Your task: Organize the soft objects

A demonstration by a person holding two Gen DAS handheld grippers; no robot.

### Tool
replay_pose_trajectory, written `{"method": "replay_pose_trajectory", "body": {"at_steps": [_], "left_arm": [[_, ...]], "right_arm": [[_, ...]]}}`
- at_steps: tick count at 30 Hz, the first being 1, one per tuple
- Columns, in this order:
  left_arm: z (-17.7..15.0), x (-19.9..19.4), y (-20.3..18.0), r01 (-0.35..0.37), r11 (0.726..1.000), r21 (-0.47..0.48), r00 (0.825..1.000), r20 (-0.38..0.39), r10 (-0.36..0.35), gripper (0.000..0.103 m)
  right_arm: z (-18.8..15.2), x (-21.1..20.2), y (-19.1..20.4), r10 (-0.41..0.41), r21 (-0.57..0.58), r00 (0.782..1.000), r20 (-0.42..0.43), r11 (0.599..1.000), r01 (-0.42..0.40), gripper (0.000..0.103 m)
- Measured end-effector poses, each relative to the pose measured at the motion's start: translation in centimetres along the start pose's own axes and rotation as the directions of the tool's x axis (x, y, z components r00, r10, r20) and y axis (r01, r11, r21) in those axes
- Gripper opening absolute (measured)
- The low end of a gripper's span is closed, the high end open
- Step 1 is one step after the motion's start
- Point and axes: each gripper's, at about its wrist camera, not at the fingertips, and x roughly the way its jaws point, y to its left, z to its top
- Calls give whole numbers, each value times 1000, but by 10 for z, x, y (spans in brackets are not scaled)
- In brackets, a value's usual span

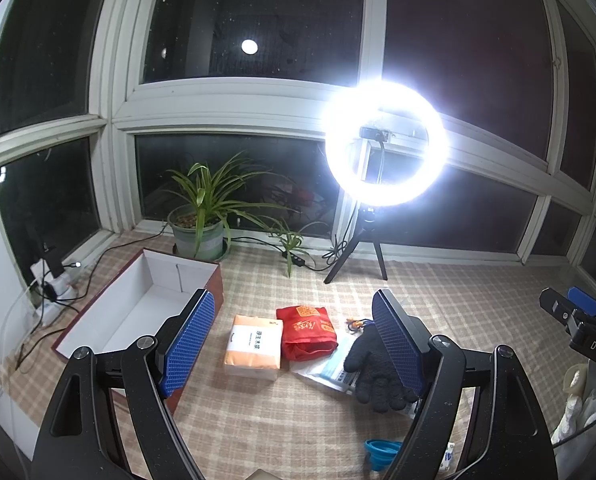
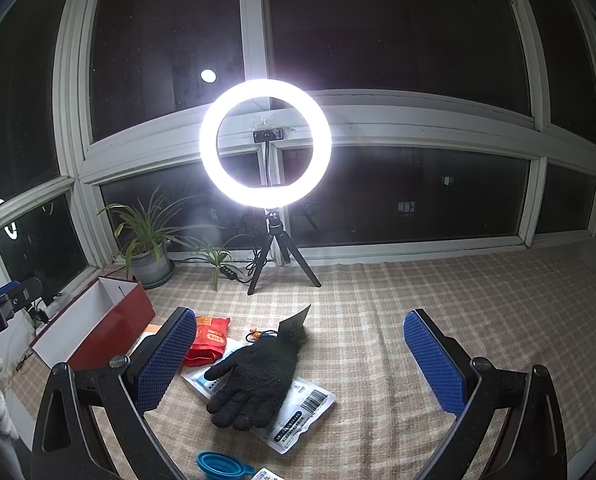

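Observation:
On the checked cloth lie an orange-and-white tissue pack, a red fabric pouch and a black knit glove. The glove rests on a clear packet of face masks. An empty red box with a white inside stands open at the left. My left gripper hovers open above the tissue pack and pouch. The right gripper is open too, the glove near its left finger. Both hold nothing.
A lit ring light on a tripod and a potted plant stand by the window at the back. A blue collapsible cup lies near the front edge. Cables and a power strip sit at the far left.

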Motion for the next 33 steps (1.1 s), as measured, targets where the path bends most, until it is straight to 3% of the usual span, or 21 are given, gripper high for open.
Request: {"method": "replay_pose_trajectory", "body": {"at_steps": [33], "left_arm": [[2,14,-8,9,1000,4,1000,-21,-8,81]], "right_arm": [[4,15,-3,-5,0,1000,5,1000,5,102]]}}
